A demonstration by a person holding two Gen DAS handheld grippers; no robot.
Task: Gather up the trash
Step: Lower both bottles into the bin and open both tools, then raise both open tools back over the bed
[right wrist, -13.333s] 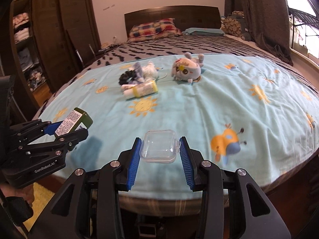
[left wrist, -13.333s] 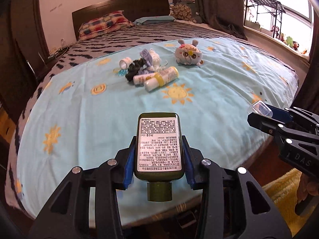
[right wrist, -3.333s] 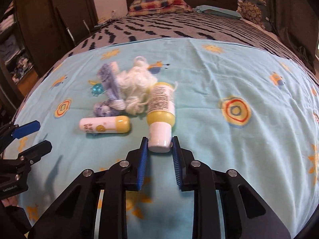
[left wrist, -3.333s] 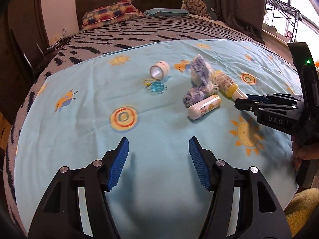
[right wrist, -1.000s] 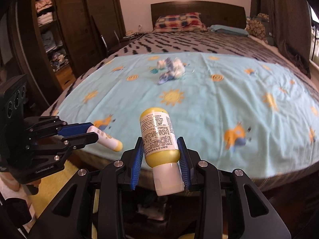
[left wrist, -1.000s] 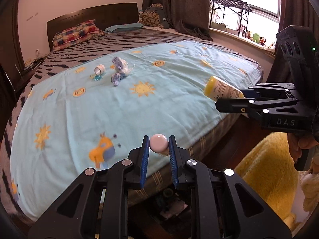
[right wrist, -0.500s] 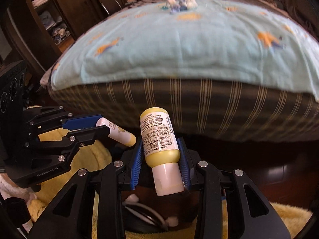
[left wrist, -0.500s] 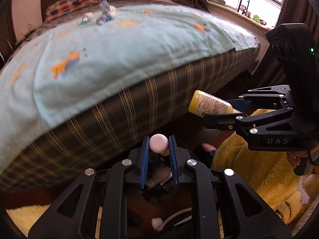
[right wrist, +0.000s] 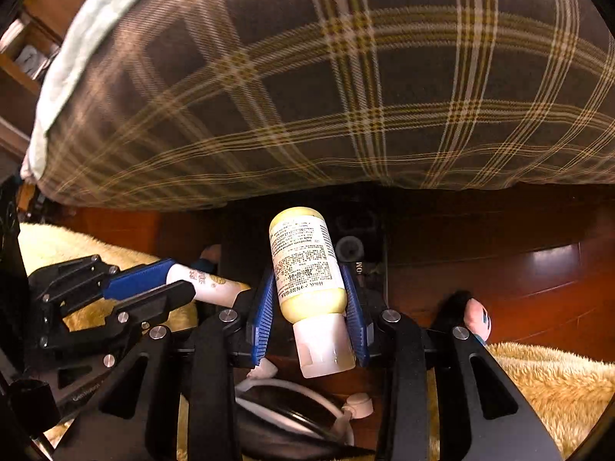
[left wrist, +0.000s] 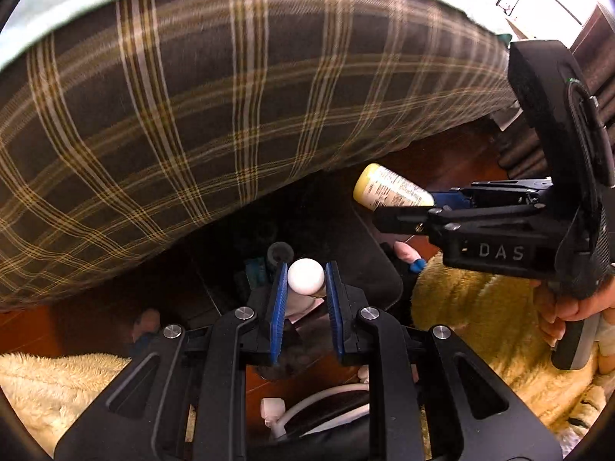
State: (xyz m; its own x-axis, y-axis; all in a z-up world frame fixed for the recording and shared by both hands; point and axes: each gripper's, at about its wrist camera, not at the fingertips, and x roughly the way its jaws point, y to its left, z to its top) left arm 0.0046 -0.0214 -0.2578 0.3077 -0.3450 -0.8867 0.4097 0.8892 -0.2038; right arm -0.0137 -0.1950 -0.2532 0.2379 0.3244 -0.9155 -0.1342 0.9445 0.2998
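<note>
"DAS" in pale letters on the side of the right gripper (left wrist: 399, 213). Yellow bottle (right wrist: 307, 269) between its jaws has a white label of fine print, unreadable apart from a date-like line. Faint lettering on the left gripper (right wrist: 180, 282) body, illegible.

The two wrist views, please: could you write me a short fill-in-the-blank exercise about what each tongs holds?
The right tongs grip a yellow plastic bottle with a ____ cap.
The left tongs are shut on a slim ____ tube.
Above both hangs a brown ____-patterned bed cover.

Missing words: white; white; plaid
</note>
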